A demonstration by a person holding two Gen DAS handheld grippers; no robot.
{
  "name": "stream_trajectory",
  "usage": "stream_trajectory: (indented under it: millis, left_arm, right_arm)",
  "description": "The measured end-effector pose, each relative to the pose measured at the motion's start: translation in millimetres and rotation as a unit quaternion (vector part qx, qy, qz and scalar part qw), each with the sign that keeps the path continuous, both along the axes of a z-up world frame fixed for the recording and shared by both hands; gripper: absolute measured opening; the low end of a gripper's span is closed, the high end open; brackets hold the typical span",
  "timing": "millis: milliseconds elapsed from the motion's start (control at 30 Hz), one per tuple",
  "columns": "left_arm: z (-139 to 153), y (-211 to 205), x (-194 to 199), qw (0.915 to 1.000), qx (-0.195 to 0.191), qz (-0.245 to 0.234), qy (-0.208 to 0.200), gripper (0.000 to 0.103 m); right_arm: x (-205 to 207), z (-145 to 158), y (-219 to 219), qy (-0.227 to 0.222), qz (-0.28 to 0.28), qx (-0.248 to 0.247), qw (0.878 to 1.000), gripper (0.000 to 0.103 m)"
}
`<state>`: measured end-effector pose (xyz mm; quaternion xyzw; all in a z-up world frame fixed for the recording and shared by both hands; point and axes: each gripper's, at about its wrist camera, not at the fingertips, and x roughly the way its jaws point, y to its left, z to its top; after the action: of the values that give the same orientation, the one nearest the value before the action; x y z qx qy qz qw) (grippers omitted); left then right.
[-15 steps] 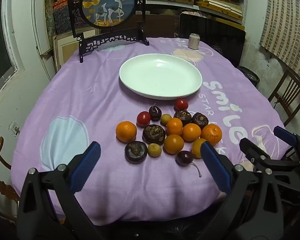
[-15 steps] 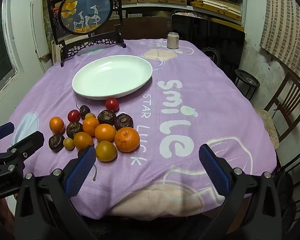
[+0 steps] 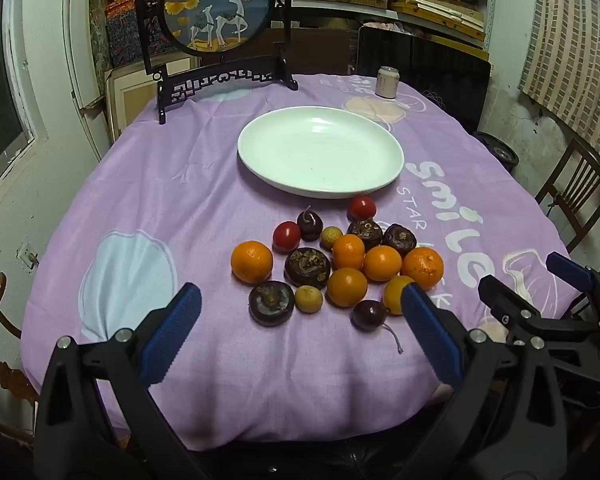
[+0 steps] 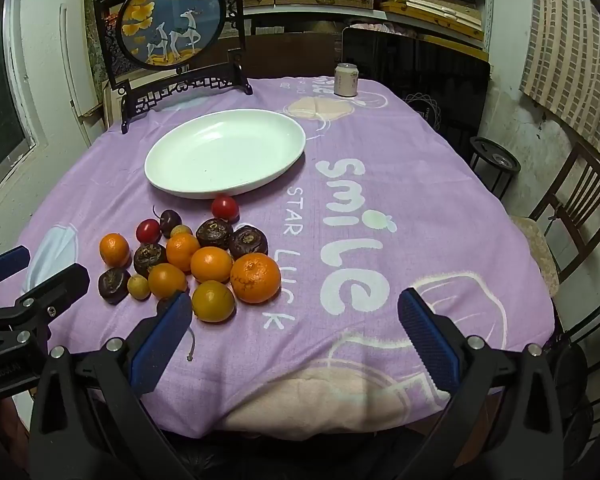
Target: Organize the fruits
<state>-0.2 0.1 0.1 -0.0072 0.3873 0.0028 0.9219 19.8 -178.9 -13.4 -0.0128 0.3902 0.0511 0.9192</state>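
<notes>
A pile of fruit lies on the purple tablecloth: several oranges (image 3: 252, 261) (image 4: 255, 277), dark brown round fruits (image 3: 307, 267) (image 4: 214, 233), red tomatoes (image 3: 362, 207) (image 4: 225, 207), small yellow fruits (image 3: 308, 298) and dark cherries (image 3: 369, 314). A white plate (image 3: 320, 151) (image 4: 225, 153) stands empty just beyond the pile. My left gripper (image 3: 300, 336) is open and empty at the table's near edge, before the pile. My right gripper (image 4: 296, 340) is open and empty, to the right of the pile; its left finger (image 4: 162, 346) hides a cherry.
A framed round deer picture on a black stand (image 3: 216, 12) (image 4: 172, 24) stands at the back left. A small can (image 3: 387, 82) (image 4: 346, 79) stands at the back right. A wooden chair (image 4: 572, 208) is to the table's right.
Both grippers have shifted only slightly; the view of the table is almost the same. No fruit has moved.
</notes>
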Motion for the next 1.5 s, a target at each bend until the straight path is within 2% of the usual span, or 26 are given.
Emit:
stream_trajectory:
  millis: [1500]
  left_arm:
    - [-0.2,-0.1,0.6,1.0,0.001,0.0,0.001,0.101]
  right_arm:
    - [2.5,-3.9,0.1,0.004,-0.001,0.003,1.0,0.102]
